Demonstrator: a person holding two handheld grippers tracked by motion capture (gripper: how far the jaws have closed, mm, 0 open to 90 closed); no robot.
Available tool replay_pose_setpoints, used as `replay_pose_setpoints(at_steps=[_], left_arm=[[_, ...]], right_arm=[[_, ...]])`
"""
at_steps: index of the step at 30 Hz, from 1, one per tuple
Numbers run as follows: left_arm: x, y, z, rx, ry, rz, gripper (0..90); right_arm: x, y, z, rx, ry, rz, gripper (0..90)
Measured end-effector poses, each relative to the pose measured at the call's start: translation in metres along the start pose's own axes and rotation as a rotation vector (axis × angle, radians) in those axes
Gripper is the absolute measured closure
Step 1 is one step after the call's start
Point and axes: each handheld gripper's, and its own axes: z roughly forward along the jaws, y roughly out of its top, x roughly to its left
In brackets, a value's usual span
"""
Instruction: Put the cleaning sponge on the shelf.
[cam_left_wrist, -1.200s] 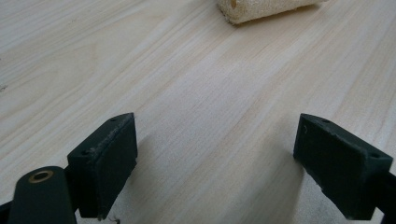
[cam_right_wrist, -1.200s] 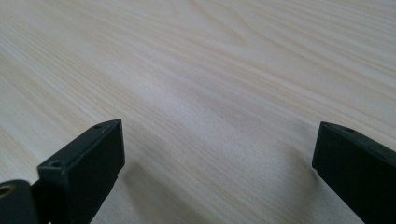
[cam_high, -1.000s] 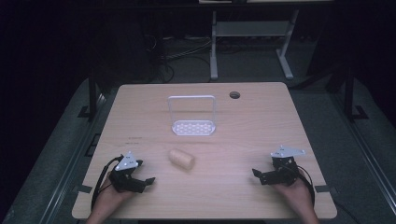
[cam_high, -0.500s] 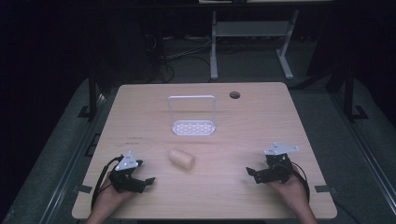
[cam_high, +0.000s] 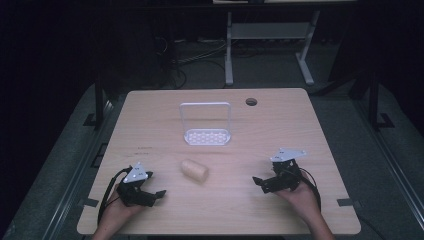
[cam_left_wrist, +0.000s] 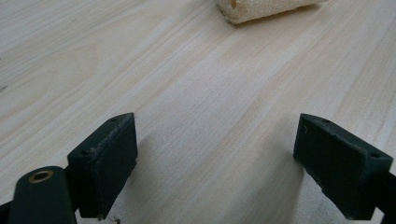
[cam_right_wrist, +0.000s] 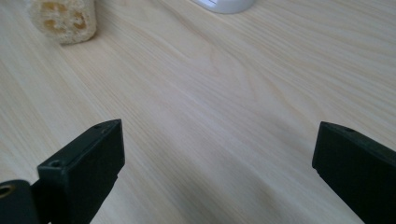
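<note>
A: Nearest first, then. At the near edge, on the left?

B: Left gripper (cam_high: 154, 194), held in a hand (cam_high: 117, 204), low over the table (cam_high: 150, 130), aimed to the right. Grey three-cornered plate on top, cable looping back toward the wrist.

A: Jaws?

B: Spread wide, with bare pale wood between them. Same from the left gripper view: two black pads far apart, clamped on nothing.

A: And across on the right?

B: Right gripper (cam_high: 260, 182), a touch farther up the table, cradled in the other hand (cam_high: 300, 195) and aimed left. Also gaping, gripping nothing. In the right gripper view, just wood grain between the pads.

A: Next out?

B: Loofah piece (cam_high: 194, 170), a short pale cylinder lying on its side on the wood. Placed between the two grippers, nearer the left one, touching neither. Cut off by the top edge of the left gripper view, beyond the jaws. At the upper left corner of the right gripper view, end-on, with a holey, fibrous cross-section.

A: Beyond that?

B: White rack (cam_high: 206, 136), past the loofah piece and apart from it: a flat perforated base with an upright, thin, rounded frame rising from it. Standing about mid-table.

A: Farther still?

B: Round dark hole (cam_high: 251, 102) in the tabletop near the far edge, right of the rack. Behind the table, dim floor, tangled cables (cam_high: 195, 52) and a pale metal stand (cam_high: 267, 32).
</note>
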Motion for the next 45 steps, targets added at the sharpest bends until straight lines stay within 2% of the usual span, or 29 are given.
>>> replay_pose_setpoints(at_steps=[22, 45], left_arm=[[0.0, 0.0, 0.0, 0.0, 0.0, 0.001, 13.1], [0.0, 0.0, 0.0, 0.0, 0.0, 0.0, 13.1]], right_arm=[[0.018, 0.028, 0.021, -0.009, 0.066, -0.071, 2.2], [0.034, 0.058, 0.037, -0.03, 0.13, -0.119, 2.2]])
